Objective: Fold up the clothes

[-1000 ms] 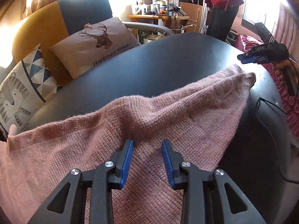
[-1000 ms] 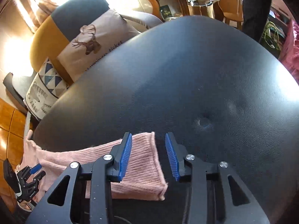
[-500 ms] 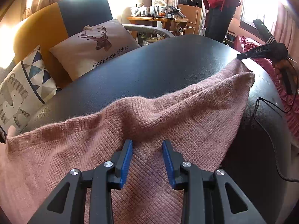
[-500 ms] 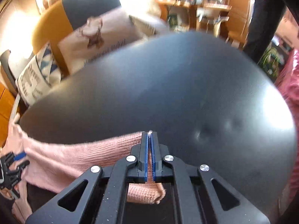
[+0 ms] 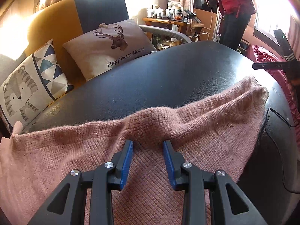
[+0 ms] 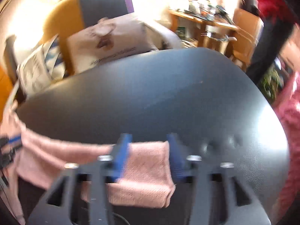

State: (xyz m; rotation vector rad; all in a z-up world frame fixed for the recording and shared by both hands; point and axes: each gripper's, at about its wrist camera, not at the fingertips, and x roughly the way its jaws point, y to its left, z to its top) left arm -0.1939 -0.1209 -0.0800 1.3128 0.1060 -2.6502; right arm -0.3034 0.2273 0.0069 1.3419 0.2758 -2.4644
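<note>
A pink knit sweater [image 5: 196, 131] lies spread over the near side of a black padded surface [image 5: 168, 78]. My left gripper [image 5: 148, 146] pinches a raised fold of the knit between its blue pads, and the fabric puckers toward the tips. In the blurred right wrist view, the sweater's folded sleeve end [image 6: 146, 168] rests at the surface's [image 6: 150, 93] near edge. My right gripper [image 6: 148, 140] hovers over it with jaws opening and its pads off the cloth. The left gripper shows as a dark blur at that view's left edge.
A sofa with a deer cushion [image 5: 108, 46] and a tiger cushion [image 5: 28, 86] stands behind the black surface. A person [image 5: 234, 9] stands at a cluttered wooden table [image 5: 178, 20] at the back right. A thin black cable [image 5: 277, 116] trails over the right edge.
The right gripper closed on the sleeve end half a second ago and has opened again, lifting slightly and rolling. The left gripper kept its hold and shifted a little with the fold.
</note>
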